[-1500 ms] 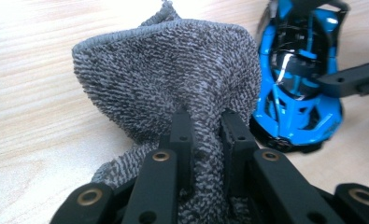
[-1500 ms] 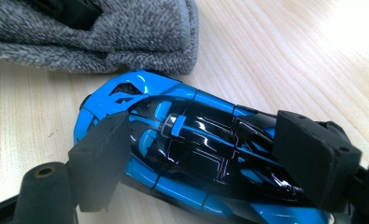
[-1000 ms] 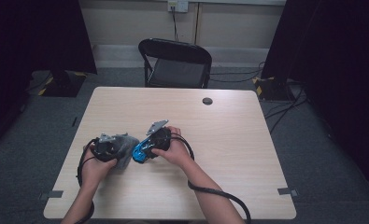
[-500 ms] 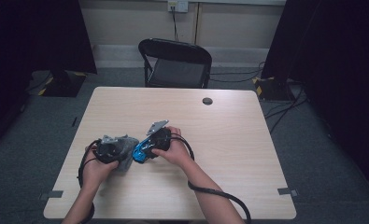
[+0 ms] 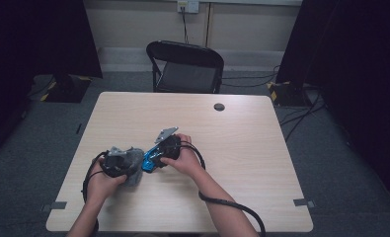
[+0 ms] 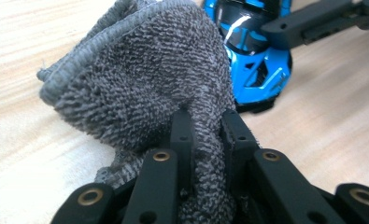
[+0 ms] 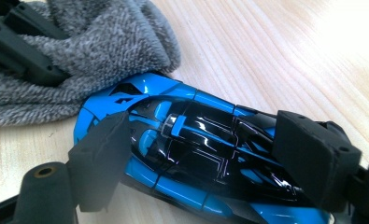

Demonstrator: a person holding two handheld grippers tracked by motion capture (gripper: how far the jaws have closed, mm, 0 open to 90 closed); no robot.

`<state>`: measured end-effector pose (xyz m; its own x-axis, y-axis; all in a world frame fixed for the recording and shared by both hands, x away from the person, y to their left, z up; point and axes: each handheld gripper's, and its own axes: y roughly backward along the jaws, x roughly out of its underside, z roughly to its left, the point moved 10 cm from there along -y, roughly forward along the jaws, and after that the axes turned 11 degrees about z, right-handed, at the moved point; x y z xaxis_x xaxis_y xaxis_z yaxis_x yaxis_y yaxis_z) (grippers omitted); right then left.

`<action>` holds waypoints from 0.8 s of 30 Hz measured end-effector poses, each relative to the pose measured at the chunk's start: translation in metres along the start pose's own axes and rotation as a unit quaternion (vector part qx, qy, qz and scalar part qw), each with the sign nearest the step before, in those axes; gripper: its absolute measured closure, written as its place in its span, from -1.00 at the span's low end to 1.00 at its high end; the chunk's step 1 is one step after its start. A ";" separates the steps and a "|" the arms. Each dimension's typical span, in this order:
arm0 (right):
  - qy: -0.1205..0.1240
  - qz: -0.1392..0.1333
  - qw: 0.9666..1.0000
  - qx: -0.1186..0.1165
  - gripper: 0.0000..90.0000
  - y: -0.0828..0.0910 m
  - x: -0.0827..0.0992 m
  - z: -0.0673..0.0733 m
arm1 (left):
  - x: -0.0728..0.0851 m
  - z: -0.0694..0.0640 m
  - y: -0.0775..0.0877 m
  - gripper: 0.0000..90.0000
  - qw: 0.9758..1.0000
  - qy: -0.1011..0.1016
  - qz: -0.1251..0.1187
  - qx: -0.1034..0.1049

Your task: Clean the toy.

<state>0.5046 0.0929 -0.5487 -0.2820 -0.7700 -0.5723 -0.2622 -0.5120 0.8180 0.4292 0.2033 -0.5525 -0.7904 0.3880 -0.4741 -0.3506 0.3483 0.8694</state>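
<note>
A blue and black toy car [image 7: 196, 149] lies on the wooden table [image 5: 252, 163], and my right gripper [image 7: 205, 144] is shut on it, one jaw on each flank. My left gripper [image 6: 205, 126] is shut on a bunched grey terry cloth [image 6: 140, 79], pinched tight between its jaws. The cloth [image 7: 102, 51] presses against the car's front end. In the high view the left gripper [image 5: 118, 160] with the cloth [image 5: 132, 165] is just left of the car [image 5: 150, 160], and the right gripper [image 5: 165, 148] angles in from the right.
A small black round disc [image 5: 219, 106] sits near the table's far edge. A black folding chair [image 5: 185, 66] stands behind the table. A cable [image 5: 232, 205] trails along the person's right forearm, and another loops by the left hand.
The left gripper with the cloth has shifted slightly beside the car. The right gripper and the car have kept still.
</note>
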 end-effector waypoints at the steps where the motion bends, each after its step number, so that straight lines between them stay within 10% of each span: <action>1: 0.000 0.000 1.000 0.000 -0.56 0.000 0.000 0.000 | 0.001 -0.001 0.001 0.73 1.000 0.002 0.001 0.003; 24: 0.003 0.001 1.000 0.001 -0.56 0.000 0.000 -0.001 | 0.003 -0.045 -0.003 0.73 0.998 -0.034 0.019 0.056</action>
<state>0.5055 0.0926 -0.5487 -0.2768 -0.7739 -0.5697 -0.2629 -0.5092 0.8195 0.4052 0.1651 -0.5508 -0.7646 0.4592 -0.4523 -0.2586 0.4241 0.8679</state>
